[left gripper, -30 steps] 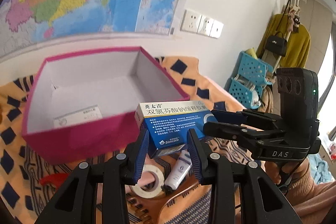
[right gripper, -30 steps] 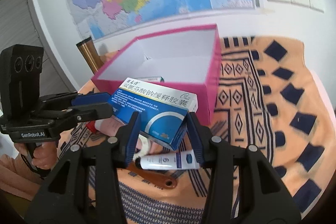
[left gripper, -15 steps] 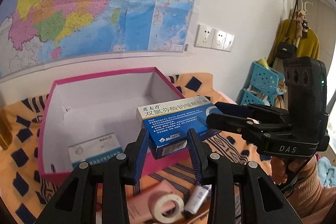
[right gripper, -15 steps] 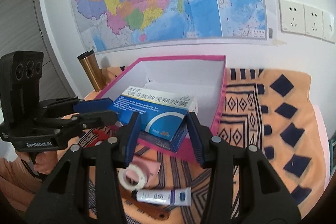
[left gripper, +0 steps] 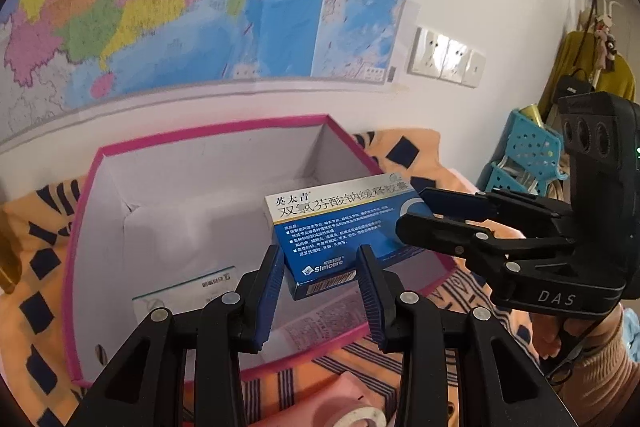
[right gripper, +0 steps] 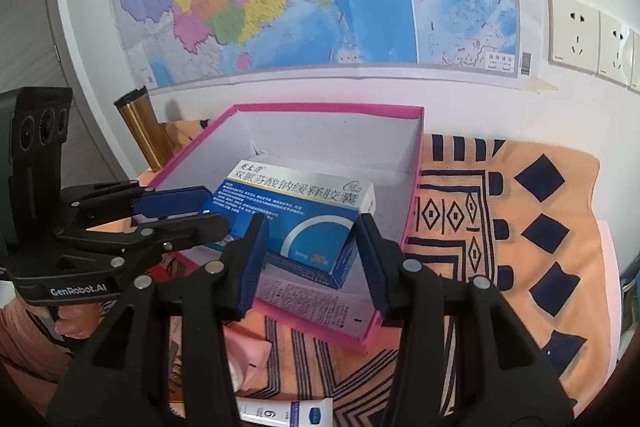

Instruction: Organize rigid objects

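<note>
A blue and white medicine box (left gripper: 340,227) hangs over the open pink storage box (left gripper: 216,131), held by both grippers at once. My left gripper (left gripper: 320,267) is shut on its barcode end. My right gripper (left gripper: 412,213) clamps the opposite end from the right. In the right wrist view the same medicine box (right gripper: 288,207) sits between the pads of my right gripper (right gripper: 310,239), with my left gripper (right gripper: 214,209) coming in from the left. On the floor of the pink storage box (right gripper: 328,107) lie a white carton (left gripper: 184,287) and a printed carton (right gripper: 308,299).
An orange patterned blanket (right gripper: 520,227) covers the table. In front of the pink box lie a tape roll (left gripper: 360,419), a pink pad (right gripper: 248,351) and a white tube (right gripper: 288,415). A gold flask (right gripper: 144,127) stands at the back left, blue baskets (left gripper: 528,155) at the right.
Both grippers have carried the medicine box forward, from in front of the pink box's near wall to above its inside. The grip on it is unchanged.
</note>
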Action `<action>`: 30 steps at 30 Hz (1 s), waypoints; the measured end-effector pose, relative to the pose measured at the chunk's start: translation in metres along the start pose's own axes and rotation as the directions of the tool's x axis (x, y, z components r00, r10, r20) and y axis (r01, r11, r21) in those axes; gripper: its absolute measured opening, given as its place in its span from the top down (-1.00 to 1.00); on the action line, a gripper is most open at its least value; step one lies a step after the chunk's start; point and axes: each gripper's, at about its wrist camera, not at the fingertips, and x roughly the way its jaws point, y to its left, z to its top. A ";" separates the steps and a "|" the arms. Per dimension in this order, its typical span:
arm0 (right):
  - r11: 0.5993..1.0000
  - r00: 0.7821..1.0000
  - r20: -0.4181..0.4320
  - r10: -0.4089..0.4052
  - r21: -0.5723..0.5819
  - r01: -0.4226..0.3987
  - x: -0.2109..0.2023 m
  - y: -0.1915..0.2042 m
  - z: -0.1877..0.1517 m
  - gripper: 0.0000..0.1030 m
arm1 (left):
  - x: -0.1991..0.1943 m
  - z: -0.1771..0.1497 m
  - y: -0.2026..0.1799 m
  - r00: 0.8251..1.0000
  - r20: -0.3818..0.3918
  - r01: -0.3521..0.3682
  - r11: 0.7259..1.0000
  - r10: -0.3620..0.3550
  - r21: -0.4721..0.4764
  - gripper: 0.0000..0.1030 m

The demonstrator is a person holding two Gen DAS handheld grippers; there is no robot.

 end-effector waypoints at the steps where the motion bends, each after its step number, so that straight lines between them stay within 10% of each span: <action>1: 1.000 1.000 -0.009 -0.003 -0.001 0.003 0.003 -0.001 0.000 0.06 | 0.003 0.000 0.002 1.000 -0.008 -0.001 1.000 0.001 -0.003 0.29; 16: 0.997 0.997 -0.054 -0.062 -0.045 0.060 0.029 0.005 0.000 0.06 | 0.036 0.001 0.010 0.995 -0.081 -0.054 0.999 0.055 0.007 0.30; 30: 0.997 0.996 0.037 0.083 -0.013 -0.082 -0.027 0.017 -0.025 0.06 | -0.040 -0.030 0.013 0.996 0.077 -0.034 0.999 0.035 -0.015 0.27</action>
